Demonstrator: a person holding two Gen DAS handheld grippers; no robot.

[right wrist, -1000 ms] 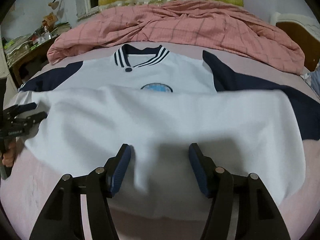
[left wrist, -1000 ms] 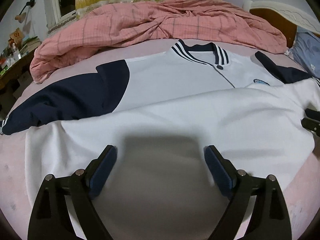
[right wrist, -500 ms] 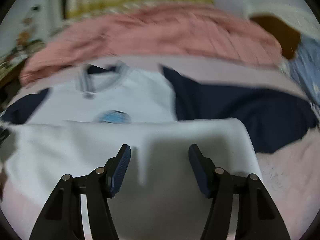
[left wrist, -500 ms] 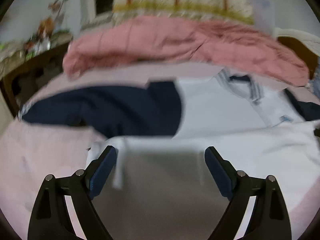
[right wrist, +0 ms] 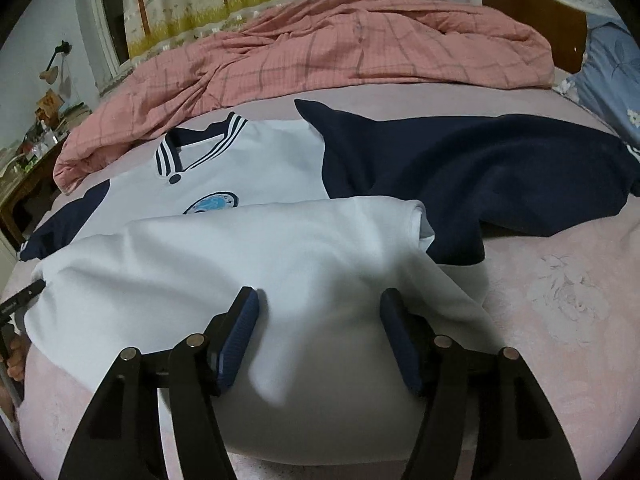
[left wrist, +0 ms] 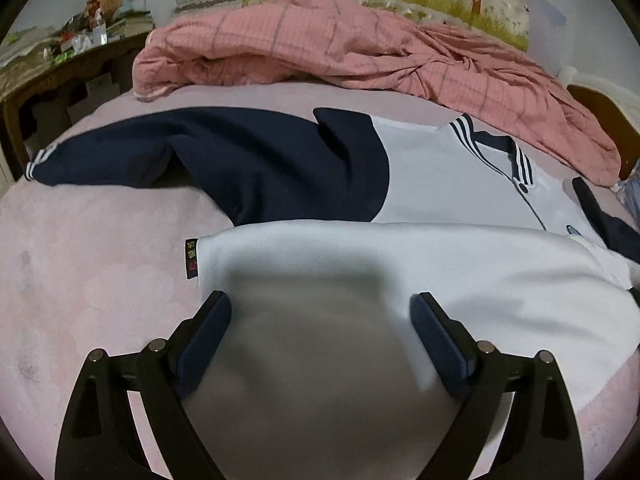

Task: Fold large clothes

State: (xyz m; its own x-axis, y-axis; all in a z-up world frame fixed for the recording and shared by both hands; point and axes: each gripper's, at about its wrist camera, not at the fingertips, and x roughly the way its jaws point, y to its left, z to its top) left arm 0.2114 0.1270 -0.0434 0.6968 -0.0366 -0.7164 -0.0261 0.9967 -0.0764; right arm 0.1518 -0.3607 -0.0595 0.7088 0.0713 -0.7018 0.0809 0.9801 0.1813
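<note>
A white sweatshirt (left wrist: 440, 264) with navy sleeves and a striped collar lies face up on the pink bed, its lower half folded up over the chest. It also shows in the right wrist view (right wrist: 248, 248). Its left navy sleeve (left wrist: 224, 160) spreads out to the left; its right navy sleeve (right wrist: 480, 160) spreads to the right. My left gripper (left wrist: 320, 312) is open and empty over the folded white part near its left edge. My right gripper (right wrist: 318, 308) is open and empty over the folded part near its right edge.
A crumpled pink checked quilt (left wrist: 360, 44) lies along the far side of the bed. A cluttered wooden desk (left wrist: 60, 64) stands at the left. A blue flowered pillow (right wrist: 612, 64) and headboard (right wrist: 532, 24) are at the right. Pink sheet (left wrist: 92, 272) surrounds the garment.
Both grippers have swung outward: the left view now faces the left sleeve, the right view the right sleeve. Both stay open. The garment lies as before.
</note>
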